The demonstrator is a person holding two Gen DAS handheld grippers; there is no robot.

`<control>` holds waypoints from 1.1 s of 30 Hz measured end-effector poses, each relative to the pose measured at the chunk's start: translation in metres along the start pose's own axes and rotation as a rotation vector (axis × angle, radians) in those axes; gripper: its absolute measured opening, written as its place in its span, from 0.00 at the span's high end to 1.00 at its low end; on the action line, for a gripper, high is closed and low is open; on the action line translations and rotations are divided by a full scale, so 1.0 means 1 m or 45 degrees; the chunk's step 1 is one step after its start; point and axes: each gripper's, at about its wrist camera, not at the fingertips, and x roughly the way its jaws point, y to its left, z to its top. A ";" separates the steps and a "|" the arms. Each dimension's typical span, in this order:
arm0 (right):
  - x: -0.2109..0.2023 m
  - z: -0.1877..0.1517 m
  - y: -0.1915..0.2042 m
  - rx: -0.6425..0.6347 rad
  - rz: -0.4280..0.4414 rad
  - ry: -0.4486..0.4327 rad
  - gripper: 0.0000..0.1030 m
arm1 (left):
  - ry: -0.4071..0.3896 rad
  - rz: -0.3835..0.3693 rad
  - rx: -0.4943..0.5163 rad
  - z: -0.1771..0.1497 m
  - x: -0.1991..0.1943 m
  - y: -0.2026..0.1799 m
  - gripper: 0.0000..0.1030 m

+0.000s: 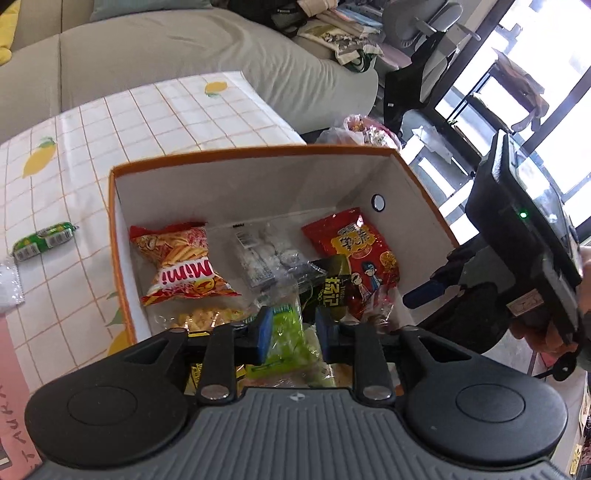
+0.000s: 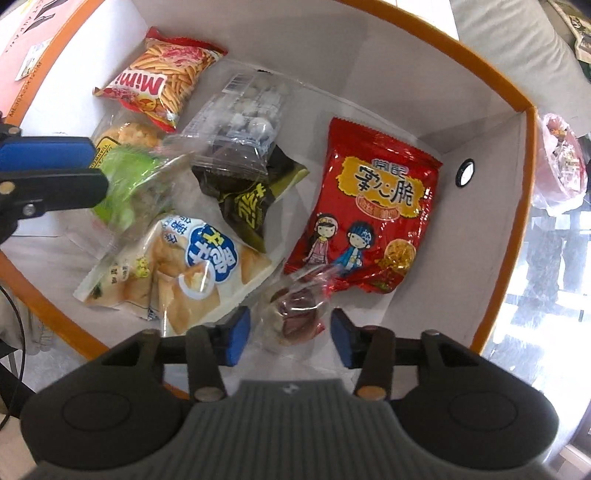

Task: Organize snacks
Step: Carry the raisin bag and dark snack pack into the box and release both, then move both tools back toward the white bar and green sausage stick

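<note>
Inside the orange-rimmed box (image 2: 526, 122), a green packet (image 1: 286, 334) is loosely flanked by the narrow left gripper (image 1: 291, 328), while the right gripper (image 2: 290, 334) is spread wide around a clear-wrapped brown snack (image 2: 297, 314).

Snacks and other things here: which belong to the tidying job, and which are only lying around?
Job:
orange box
Mimi bag
red bag
green packet between the left claw pads
clear wrapped sweet under the right claw
green roll on the cloth

Lying about:
sofa
chair
</note>
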 end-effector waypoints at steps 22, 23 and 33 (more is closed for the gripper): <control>-0.111 -0.032 0.065 0.078 -0.024 -0.596 0.35 | -0.320 0.215 -0.032 -0.047 -0.119 0.035 0.50; -0.117 -0.033 0.071 0.085 -0.004 -0.654 0.35 | -0.334 0.227 -0.042 -0.050 -0.123 0.040 0.50; -0.135 -0.012 0.142 0.046 0.197 -0.991 0.36 | -0.392 0.345 -0.152 -0.078 -0.157 0.107 0.50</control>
